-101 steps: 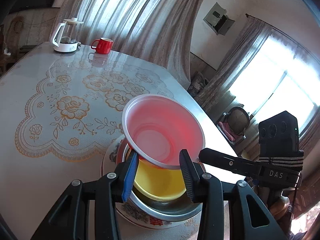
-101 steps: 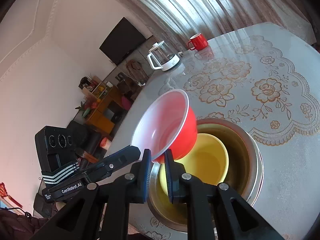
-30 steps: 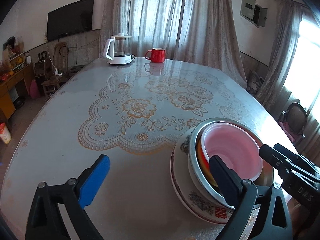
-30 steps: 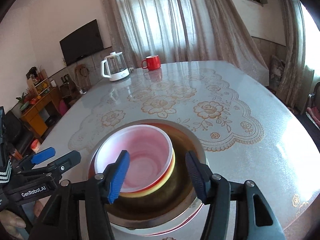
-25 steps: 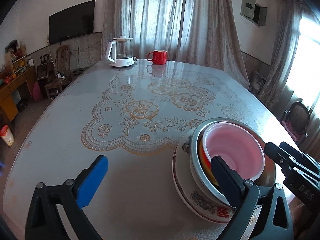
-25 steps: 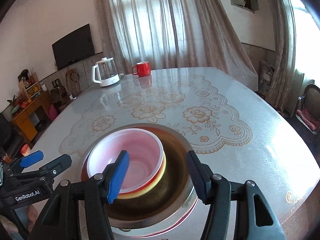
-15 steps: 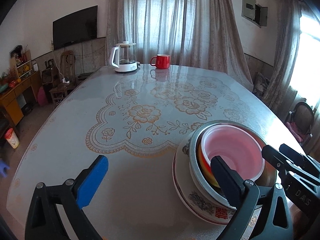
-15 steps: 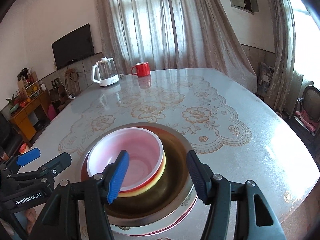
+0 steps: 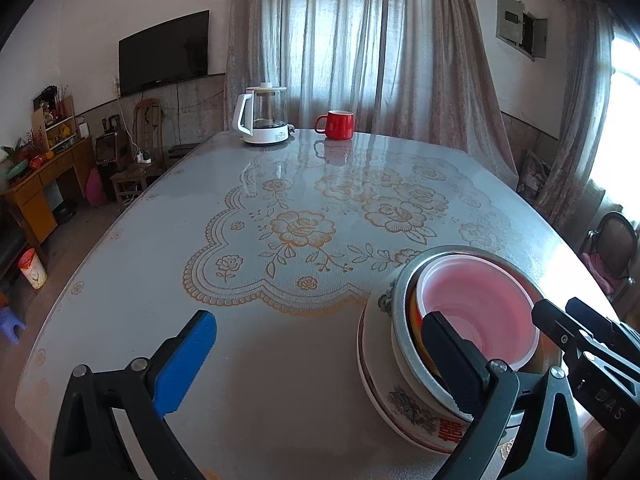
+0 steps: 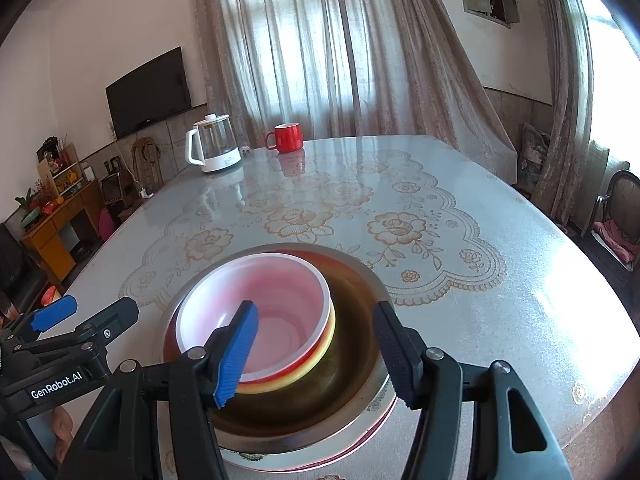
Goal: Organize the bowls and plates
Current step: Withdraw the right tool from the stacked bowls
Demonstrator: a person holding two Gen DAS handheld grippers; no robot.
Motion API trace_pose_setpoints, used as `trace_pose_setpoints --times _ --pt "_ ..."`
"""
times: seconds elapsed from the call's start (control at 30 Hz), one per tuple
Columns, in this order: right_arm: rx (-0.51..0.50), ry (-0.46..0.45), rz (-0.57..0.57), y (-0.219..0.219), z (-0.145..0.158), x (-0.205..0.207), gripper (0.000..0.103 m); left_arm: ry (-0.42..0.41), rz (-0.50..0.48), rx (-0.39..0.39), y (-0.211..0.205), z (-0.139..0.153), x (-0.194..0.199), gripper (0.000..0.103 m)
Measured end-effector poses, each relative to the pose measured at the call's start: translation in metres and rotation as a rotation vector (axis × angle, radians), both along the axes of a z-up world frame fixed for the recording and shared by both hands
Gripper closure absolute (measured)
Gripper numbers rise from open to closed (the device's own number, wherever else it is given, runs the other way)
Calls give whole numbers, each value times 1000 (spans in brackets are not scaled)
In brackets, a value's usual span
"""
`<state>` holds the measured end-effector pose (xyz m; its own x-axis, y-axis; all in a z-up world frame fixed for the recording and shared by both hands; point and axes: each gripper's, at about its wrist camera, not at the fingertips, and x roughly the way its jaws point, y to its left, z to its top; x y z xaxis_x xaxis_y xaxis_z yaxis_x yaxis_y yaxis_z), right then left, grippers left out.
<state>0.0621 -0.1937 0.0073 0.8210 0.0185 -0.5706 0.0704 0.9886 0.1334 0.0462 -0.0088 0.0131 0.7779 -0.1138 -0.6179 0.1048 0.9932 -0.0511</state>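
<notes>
Nested stack, near desk (image 9: 132, 280) edge, right of the left gripper: patterned plate (image 9: 404, 412) at bottom w/ red character on rim; steel basin (image 10: 352, 380) on it; yellow bowl (image 10: 320, 356) inside basin; red bowl (image 10: 276, 320), white/pink interior, topmost, seated in the yellow one. All mouths point up; round items, so no long axis in plan, stacking axis upright. Red+yellow bowls sit off-centre in basin, toward its left side in right wrist view. Left gripper (image 9: 320, 356): jaws wide, holding nothing, blue pad over bare desk, other finger in front of stack rim; contact w/ rim can't be told. Right gripper (image 10: 316, 352): jaws wide, nothing held, fingers either side of the bowls in view, above the stack. Far end of desk: glass kettle (image 9: 262, 116) w/ white base, red mug (image 9: 336, 124) just beside it, both well apart from stack. Lace-print floral cover (image 9: 320, 220) over desk centre. Vs 3.4 s ago: red bowl was tilted, pinched at rim by right jaws over the yellow bowl; now level and released, both jaw pairs spread. Vs 0.5 s ago: stack unchanged, grippers about the same.
</notes>
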Motion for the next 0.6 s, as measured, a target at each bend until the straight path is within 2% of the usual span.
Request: trace_pose_setpoints --times 0.6 --pt "4 4 3 -1 -1 1 43 5 -14 5 -3 -1 -1 0"
